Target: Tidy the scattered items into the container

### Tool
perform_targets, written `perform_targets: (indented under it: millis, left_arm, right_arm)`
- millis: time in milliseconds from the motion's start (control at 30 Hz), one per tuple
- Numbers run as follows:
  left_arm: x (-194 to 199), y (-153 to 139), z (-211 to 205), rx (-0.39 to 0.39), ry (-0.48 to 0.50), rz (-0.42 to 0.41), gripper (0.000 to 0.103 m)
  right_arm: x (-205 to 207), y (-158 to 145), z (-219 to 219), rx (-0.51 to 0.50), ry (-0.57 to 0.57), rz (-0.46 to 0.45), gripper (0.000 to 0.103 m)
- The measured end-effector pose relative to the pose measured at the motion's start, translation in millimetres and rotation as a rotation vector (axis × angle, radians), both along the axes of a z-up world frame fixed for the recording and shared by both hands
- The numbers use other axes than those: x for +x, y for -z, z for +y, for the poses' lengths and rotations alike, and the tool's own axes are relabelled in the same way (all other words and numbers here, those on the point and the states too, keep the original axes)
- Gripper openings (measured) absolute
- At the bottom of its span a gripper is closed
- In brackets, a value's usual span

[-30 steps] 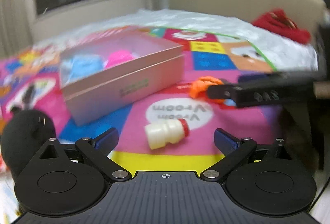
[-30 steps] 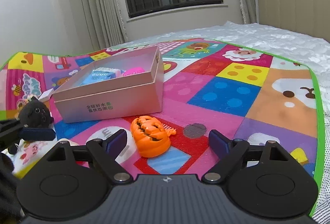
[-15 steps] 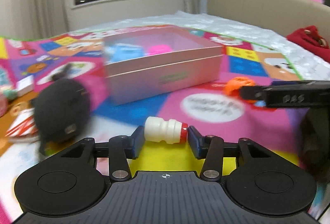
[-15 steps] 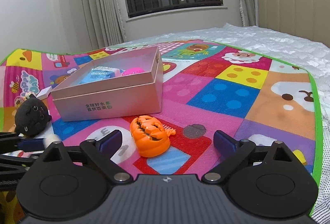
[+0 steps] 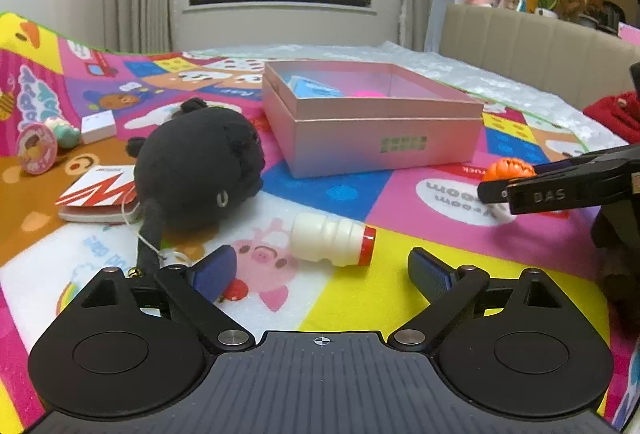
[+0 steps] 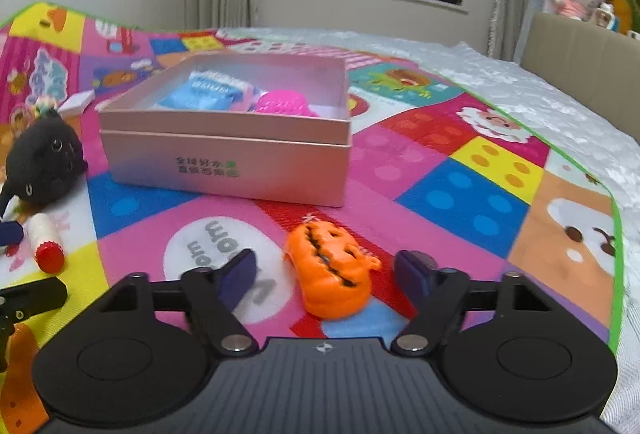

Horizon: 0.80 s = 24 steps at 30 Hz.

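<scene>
Left gripper (image 5: 320, 268): fingers just reopened, apart; white bottle (image 5: 330, 240) lies free on the mat, lower centre.
Right gripper (image 6: 326, 274): fingers closing around orange pumpkin (image 6: 330, 270), not touching.
Pink box (image 6: 224, 158): centre left.

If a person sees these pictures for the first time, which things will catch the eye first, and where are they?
First the bright patchwork play mat, with the pink box in its middle, already holding a blue packet and something pink. Close in front, the orange pumpkin toy lies between the open fingers of the right gripper. Left of the box sits a black plush toy, and a small white bottle with a red cap lies just ahead of the left gripper.
</scene>
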<state>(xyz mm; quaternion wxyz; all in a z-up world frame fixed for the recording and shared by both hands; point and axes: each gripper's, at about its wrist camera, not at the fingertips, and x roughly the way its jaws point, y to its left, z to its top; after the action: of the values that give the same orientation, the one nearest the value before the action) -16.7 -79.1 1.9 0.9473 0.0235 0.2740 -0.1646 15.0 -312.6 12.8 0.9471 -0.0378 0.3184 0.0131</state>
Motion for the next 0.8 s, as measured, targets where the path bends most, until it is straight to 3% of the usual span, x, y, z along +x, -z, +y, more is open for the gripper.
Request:
perform_targets:
  millis: [33,167,533,567,600,633,667,733,800]
  left_arm:
    - [0.0,0.2,0.9,-0.008,-0.001,0.001,0.096]
    - [-0.7,0.6,2.3,-0.025,-0.004,-0.006,0.101]
    - [0.3,-8.5,-8.0,0.028,0.018,-0.026,0.1]
    - [1.0,-9.8,-10.3,0.04,0.023,-0.034,0.094]
    - [1.7,-10.9,-12.8,0.056,0.026,-0.042,0.079]
    - [3.5,-10.9,-15.5,0.073,0.031,-0.042,0.073]
    - [6.2,-10.3,-17.6,0.082,0.036,-0.036,0.067]
    - [10.6,-7.5,-19.0,0.087,0.046,-0.023,0.066]
    - [11.8,-6.2,-19.3,0.086,0.055,-0.013,0.054]
  right_arm:
    - [0.8,-0.7,2.5,-0.007,-0.009,0.004,0.055]
    - [-11.5,-11.0,19.2,-0.068,-0.014,-0.04,0.055]
    - [-75.1,-14.5,44.0,0.013,-0.094,-0.071,0.055]
    - [-79.4,-13.6,45.1,0.013,-0.096,-0.072,0.055]
    - [-83.0,-13.2,45.8,0.009,-0.098,-0.074,0.055]
    - [-86.3,-13.1,45.9,0.006,-0.099,-0.077,0.055]
    - [-88.2,-12.7,45.5,0.004,-0.101,-0.081,0.055]
    - [-92.3,-13.2,43.9,0.007,-0.103,-0.084,0.055]
    - [-95.4,-14.2,42.0,0.009,-0.1,-0.088,0.055]
